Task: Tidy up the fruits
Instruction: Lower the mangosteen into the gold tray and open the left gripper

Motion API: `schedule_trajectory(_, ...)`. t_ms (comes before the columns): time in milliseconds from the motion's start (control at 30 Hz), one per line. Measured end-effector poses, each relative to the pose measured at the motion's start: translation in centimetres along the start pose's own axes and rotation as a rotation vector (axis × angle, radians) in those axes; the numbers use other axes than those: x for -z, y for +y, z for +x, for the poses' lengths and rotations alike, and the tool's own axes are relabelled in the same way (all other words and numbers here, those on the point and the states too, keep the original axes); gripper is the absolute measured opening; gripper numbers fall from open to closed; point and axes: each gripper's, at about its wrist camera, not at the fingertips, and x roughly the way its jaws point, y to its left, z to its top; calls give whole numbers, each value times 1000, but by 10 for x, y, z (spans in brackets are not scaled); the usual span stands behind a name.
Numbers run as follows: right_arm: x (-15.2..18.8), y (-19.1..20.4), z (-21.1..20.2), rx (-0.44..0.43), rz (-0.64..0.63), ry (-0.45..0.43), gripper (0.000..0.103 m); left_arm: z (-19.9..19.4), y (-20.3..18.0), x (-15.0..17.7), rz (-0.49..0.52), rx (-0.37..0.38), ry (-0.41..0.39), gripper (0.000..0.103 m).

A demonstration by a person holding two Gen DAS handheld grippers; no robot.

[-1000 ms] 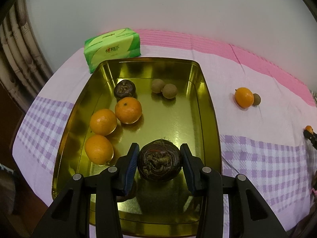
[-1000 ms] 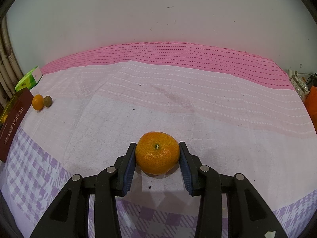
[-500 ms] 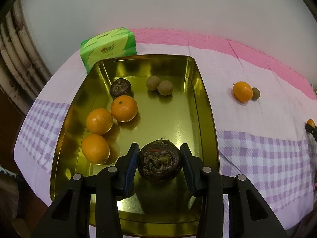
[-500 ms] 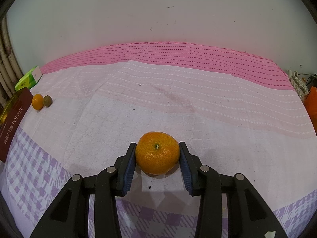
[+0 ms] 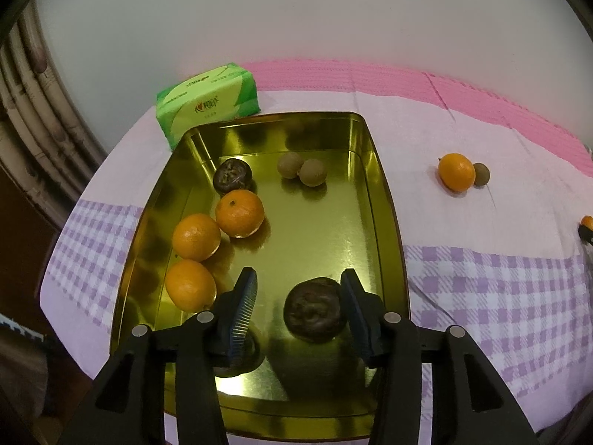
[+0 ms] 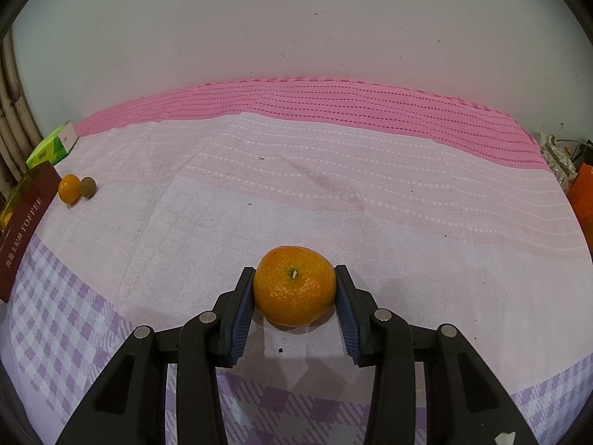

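In the left wrist view my left gripper (image 5: 298, 285) hovers over the near end of a gold tray (image 5: 389, 222), its jaws opening. A dark wrinkled fruit (image 5: 312, 309) lies on the tray floor between them, close to the right pad and clear of the left. Three oranges (image 5: 196, 236), a second dark fruit (image 5: 232, 175) and two small brown fruits (image 5: 300, 168) also lie in the tray. In the right wrist view my right gripper (image 6: 295, 278) is shut on an orange (image 6: 294, 296) resting on the cloth.
An orange (image 5: 456, 171) and a small brown fruit (image 5: 481, 174) sit on the cloth right of the tray. A green tissue pack (image 5: 207, 102) lies behind the tray by the wall. An orange box (image 6: 583, 193) is at the far right edge.
The left jaws have spread apart and the dark fruit has come loose, now lying on the tray floor beside the right pad. The right gripper and its orange are unchanged.
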Motion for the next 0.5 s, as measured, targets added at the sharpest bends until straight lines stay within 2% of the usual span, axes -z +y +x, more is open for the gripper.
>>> schedule_trajectory(100,0,3,1,5,-17,2,42,-5,1,-1,4,-9,-15,52)
schedule_trajectory(233,1,3,0,13,-16,2,40,-15,0,-2,11,-20,-42,56)
schedule_trajectory(500,7,17,-6,-17,6,12,39,-28,-3,-5,35,-43,-85,57)
